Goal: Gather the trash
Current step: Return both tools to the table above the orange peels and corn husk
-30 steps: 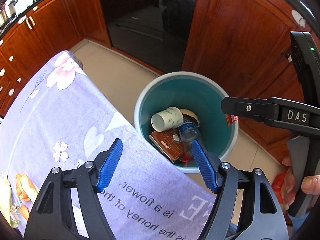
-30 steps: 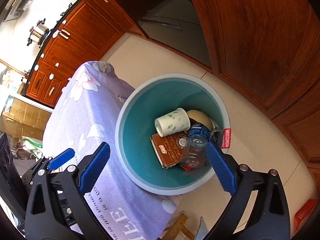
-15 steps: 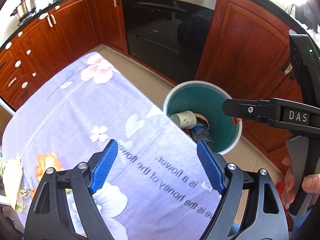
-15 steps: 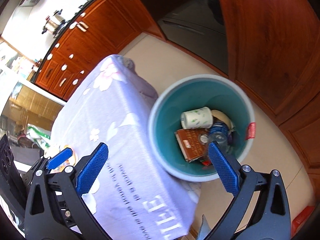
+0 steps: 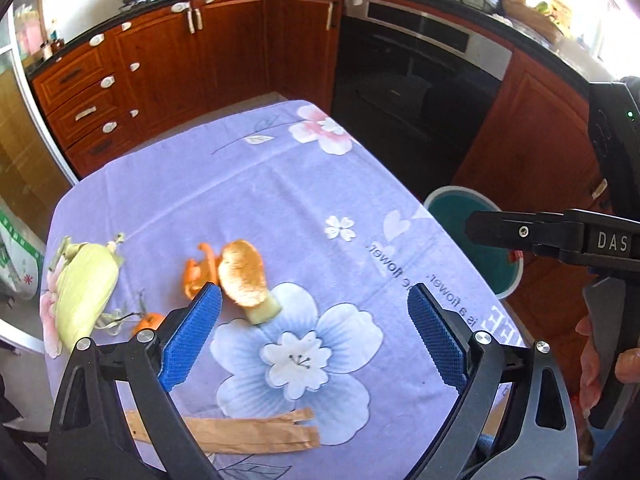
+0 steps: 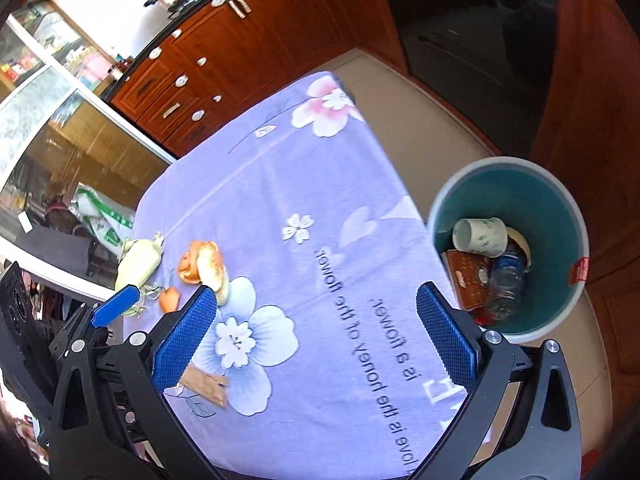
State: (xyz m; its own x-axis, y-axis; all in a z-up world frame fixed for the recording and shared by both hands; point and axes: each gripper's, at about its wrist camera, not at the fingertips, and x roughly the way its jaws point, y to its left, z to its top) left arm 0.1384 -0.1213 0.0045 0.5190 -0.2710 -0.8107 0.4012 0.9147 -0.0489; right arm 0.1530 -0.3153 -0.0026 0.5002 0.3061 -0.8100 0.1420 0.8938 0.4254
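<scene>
Above the cloth-covered surface point(image 5: 280, 184), both views are now swung away from the bin point(image 6: 508, 248), and the left gripper point(image 5: 314, 314) and right gripper point(image 6: 316, 318) are held with jaws spread, empty. Remaining trash is brought into view at the left: corn husk point(image 5: 86, 280), orange peel point(image 5: 200, 270), paper strip point(image 5: 248, 432); another pickup is judged due.

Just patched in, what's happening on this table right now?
A person is clearing trash with two handheld grippers. Both the left gripper and the right gripper are open and empty above the purple floral tablecloth. The round teal bin on the floor beside the table already holds a white paper cup, a clear plastic bottle and a brown box. A pale corn husk, orange peel and a brown paper strip lie on the cloth.
</scene>
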